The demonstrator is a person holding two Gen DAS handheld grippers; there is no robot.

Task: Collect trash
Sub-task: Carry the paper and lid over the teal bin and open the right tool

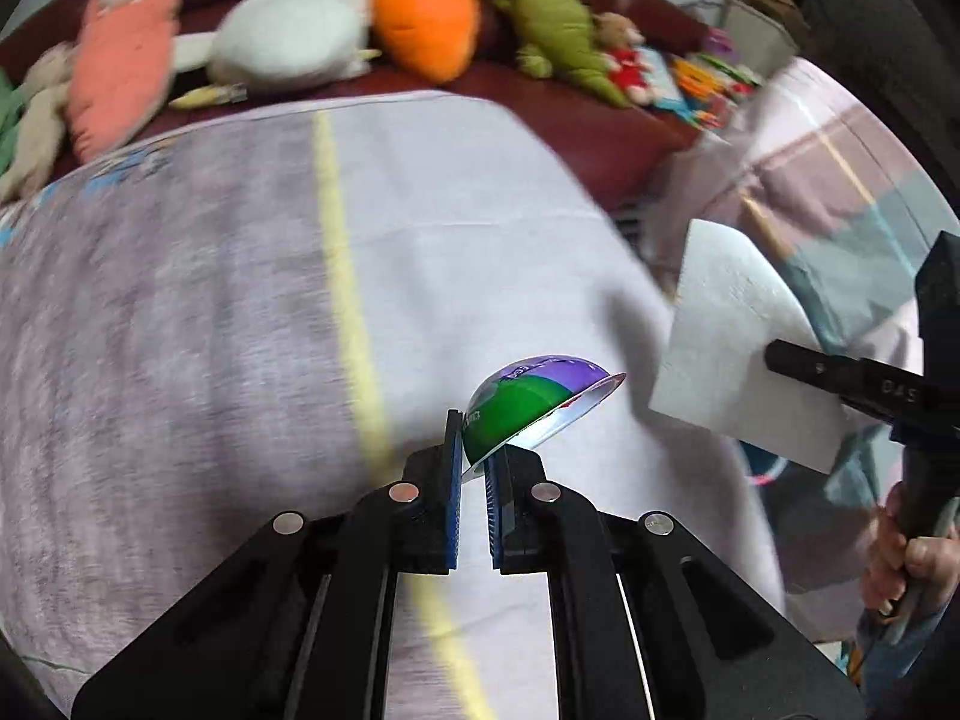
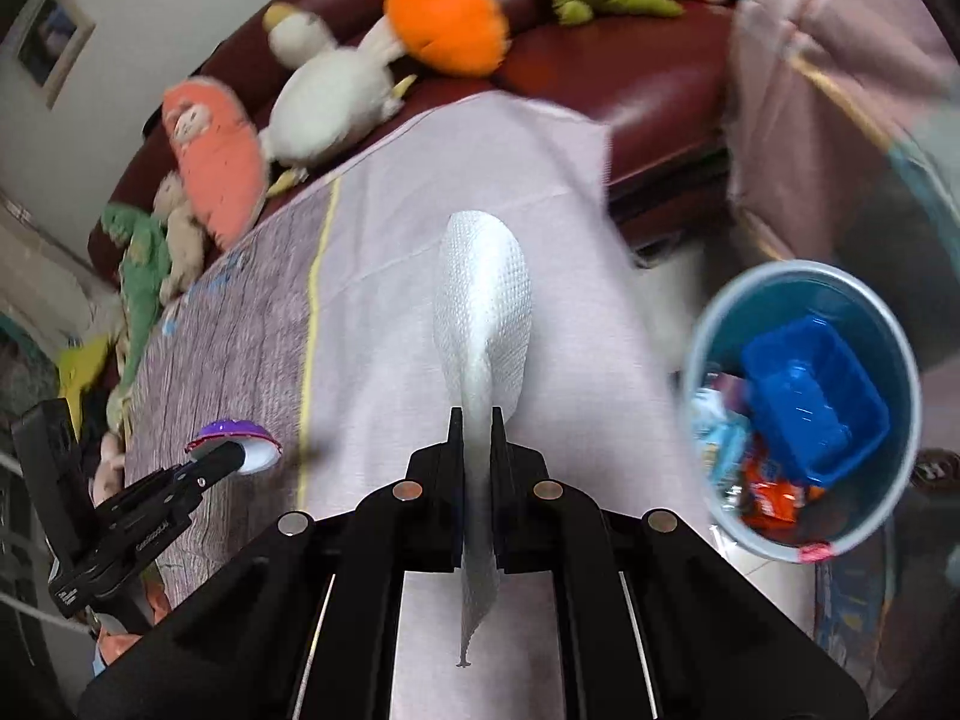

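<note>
My left gripper [image 1: 474, 468] is shut on a purple and green wrapper [image 1: 528, 405] with a white inside, held above the cloth-covered table [image 1: 240, 312]. It also shows in the right wrist view [image 2: 237, 438], held by the left gripper [image 2: 231, 456]. My right gripper [image 2: 477, 420] is shut on a white paper towel [image 2: 483, 312] that stands up between the fingers. The towel [image 1: 732, 348] and right gripper [image 1: 774, 357] show at the right in the left wrist view. A blue trash bin [image 2: 888, 330] sits to the right, below table level.
The bin holds a blue plastic tray [image 2: 816, 396] and snack wrappers [image 2: 768, 492]. A dark red sofa [image 2: 630, 78] behind the table carries plush toys, among them an orange carrot [image 1: 426, 18] and a white goose [image 2: 330, 96]. A pink cloth [image 1: 840, 168] hangs at the right.
</note>
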